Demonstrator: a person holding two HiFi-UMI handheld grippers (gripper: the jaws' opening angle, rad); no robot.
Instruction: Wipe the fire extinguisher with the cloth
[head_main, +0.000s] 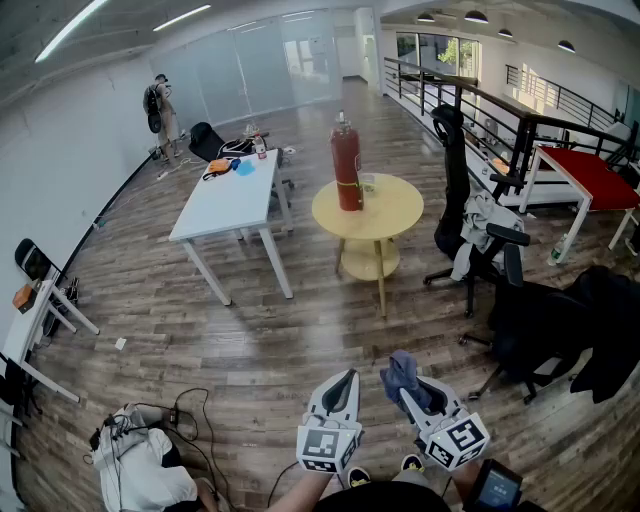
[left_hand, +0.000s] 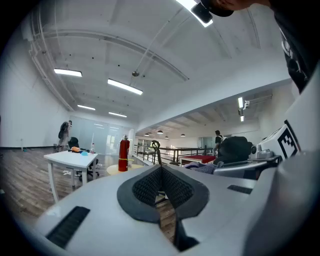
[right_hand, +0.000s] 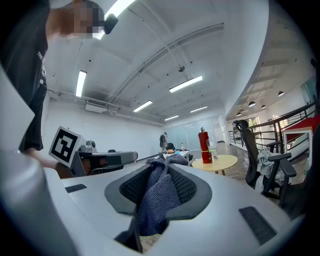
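Fingers (right_hand: 189, 186) of the right gripper (right_hand: 161, 175) were clamped on the cloth (right_hand: 156, 200), with a blue-grey wad bunched between the pads and poking out past the tips. The left gripper (left_hand: 161, 172) had its fingers pressed together with nothing between them. Both were held low and close to the body.

Layout, big to small:
- Wood floor (head_main: 250, 340): an open stretch ran ahead of both sets of fingers.
- Round yellow surface (head_main: 400, 215): well ahead of the fingers, on the far side of that stretch.
- Fire extinguisher (head_main: 346, 165): stood upright on the round surface near its far-left edge, long axis vertical, nozzle end up.
- Small clear container (head_main: 367, 183): just beside the extinguisher, to its right. Couldn't tell what it was.

Key relation: the extinguisher sat far out of reach, dead ahead. It showed right of the right fingers' line in the right gripper view and left of the left fingers' line in the left gripper view, so it lay between the two aim lines. Neither gripper was clearly nearer.

My read: wiping hadn't started, and this looked like the approach step. The right gripper carried the cloth, so it would likely do the wipe, with strokes running up and down the body. A tall, narrow cylinder near an edge could tip under side load. The empty left gripper could probably steady it near the top.
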